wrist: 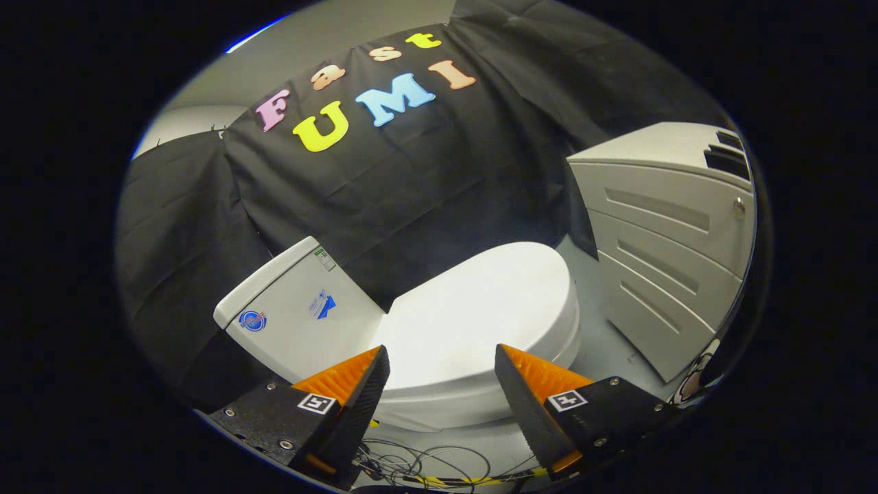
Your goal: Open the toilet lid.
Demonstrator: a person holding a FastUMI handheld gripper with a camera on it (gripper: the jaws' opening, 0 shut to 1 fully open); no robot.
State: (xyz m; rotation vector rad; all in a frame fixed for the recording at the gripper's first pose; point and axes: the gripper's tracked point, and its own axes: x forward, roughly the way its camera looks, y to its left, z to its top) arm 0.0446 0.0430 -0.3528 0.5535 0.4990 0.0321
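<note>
A white toilet stands just ahead of my fingers, seen at a tilt. Its lid [473, 309] lies flat and closed over the bowl, smooth and oval. The white tank [302, 312] rises to the left of the lid and carries a few small stickers. My gripper [442, 360] hangs above the near side of the lid with its two fingers spread wide apart. Nothing is between the fingers, and they do not touch the lid.
A pale grey cabinet [669, 240] with slanted grooves stands to the right of the toilet, a narrow strip of floor [610, 343] between them. Thin black cables [425, 463] lie on the floor below the fingers. Black cloth forms the wall behind.
</note>
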